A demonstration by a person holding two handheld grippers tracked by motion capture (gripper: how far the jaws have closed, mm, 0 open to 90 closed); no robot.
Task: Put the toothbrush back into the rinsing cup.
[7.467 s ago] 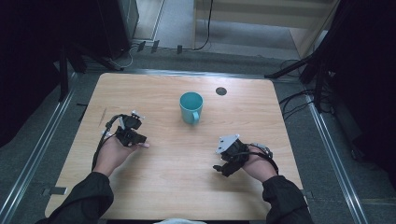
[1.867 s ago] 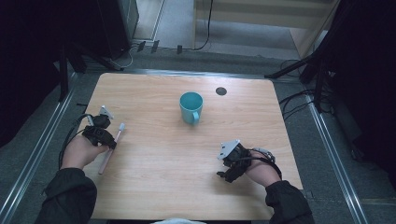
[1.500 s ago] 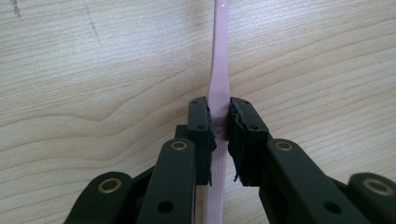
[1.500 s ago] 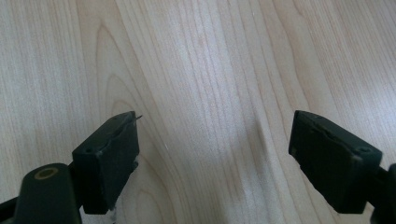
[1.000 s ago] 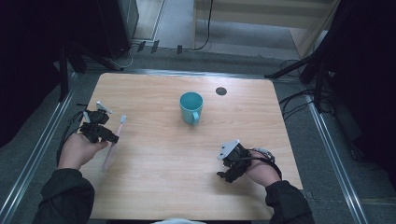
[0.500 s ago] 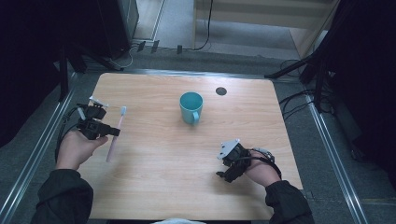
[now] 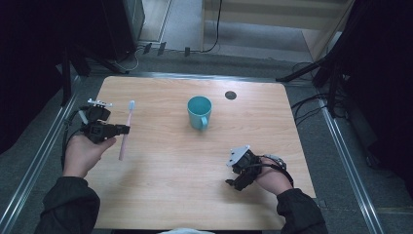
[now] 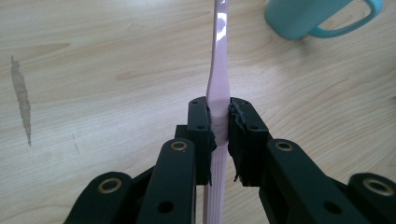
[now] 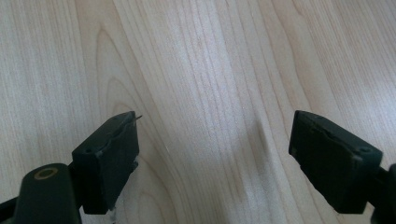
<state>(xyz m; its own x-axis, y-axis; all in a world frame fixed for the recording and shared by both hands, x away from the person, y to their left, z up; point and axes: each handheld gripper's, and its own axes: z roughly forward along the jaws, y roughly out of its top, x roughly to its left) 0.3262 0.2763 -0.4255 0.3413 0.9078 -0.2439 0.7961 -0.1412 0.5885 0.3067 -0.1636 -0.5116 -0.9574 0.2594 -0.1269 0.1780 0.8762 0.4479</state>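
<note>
- Left gripper point(image 7: 122, 129) is clamping a toothbrush point(image 7: 125, 127), lifted off the table point(image 7: 160, 195).
- Mug point(image 7: 199, 111) is standing at its 3 o'clock, nothing between.
- Right gripper point(image 9: 215, 154) is resting with jaws apart.

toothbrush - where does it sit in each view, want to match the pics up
High view: the pink toothbrush is at the left, crosswise in the left gripper.
Left gripper view: centre, clamped at mid-handle, running up to the top edge.
Right gripper view: bare wood between open jaws.
Shared landmark: the teal mug, top right in the left gripper view.
</note>
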